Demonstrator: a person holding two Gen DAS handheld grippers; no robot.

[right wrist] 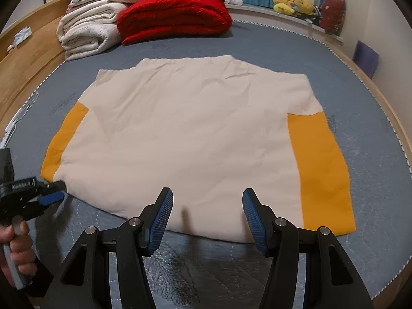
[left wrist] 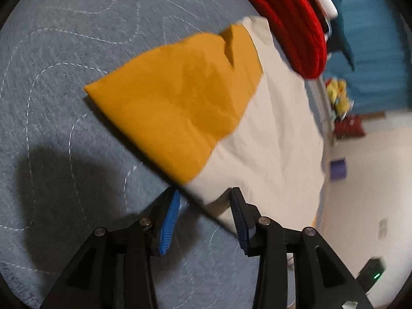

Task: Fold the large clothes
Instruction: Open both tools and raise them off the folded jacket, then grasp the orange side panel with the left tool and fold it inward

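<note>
A large cream garment (right wrist: 190, 134) with orange side panels lies flat on the grey-blue bedspread (right wrist: 257, 49). In the right wrist view my right gripper (right wrist: 207, 200) is open and empty, just above the garment's near edge. My left gripper (right wrist: 55, 193) shows at the left, at the garment's near-left corner beside the orange panel (right wrist: 64, 139). In the left wrist view the left gripper (left wrist: 204, 200) is open, its blue pads either side of the cream corner (left wrist: 219, 203), with the orange panel (left wrist: 175, 97) ahead.
A folded red blanket (right wrist: 175, 15) and a stack of cream blankets (right wrist: 87, 31) sit at the bed's far end. Plush toys (right wrist: 293, 2) line the far ledge. A wooden bed frame (right wrist: 28, 51) runs along the left. A blue box (right wrist: 365, 56) leans at the right wall.
</note>
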